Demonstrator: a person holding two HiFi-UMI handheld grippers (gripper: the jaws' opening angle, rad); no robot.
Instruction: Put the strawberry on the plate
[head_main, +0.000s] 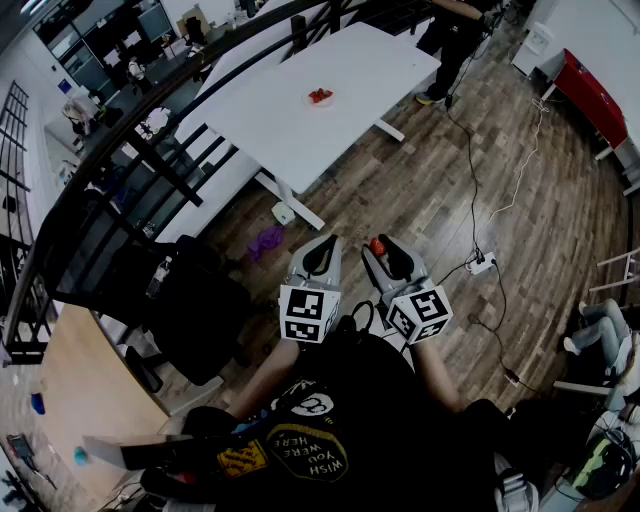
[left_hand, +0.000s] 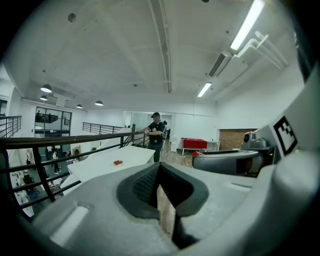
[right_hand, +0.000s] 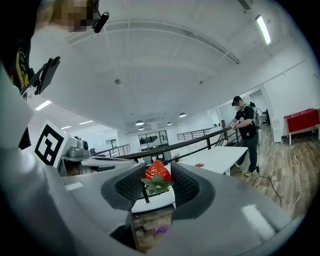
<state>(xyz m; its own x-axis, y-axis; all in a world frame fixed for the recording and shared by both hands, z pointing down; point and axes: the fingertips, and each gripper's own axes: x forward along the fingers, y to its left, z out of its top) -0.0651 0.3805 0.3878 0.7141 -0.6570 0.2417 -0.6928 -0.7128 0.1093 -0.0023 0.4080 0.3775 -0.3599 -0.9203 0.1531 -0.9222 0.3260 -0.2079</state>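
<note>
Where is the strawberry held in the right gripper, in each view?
Head view: strawberry just below centre, between the right gripper's jaws.
Left gripper view: only a red sliver, right of centre, at the tip of that gripper.
Right gripper view: centre, pinched between the jaws.
Shared landmark: white table with the plate.

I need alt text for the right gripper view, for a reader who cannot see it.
A red strawberry, leaves toward the camera, is gripped between the two grey fingers of the right gripper. Beyond a dark railing stands a white table with a small red item on it, and a person in dark clothes stands beside it.
</note>
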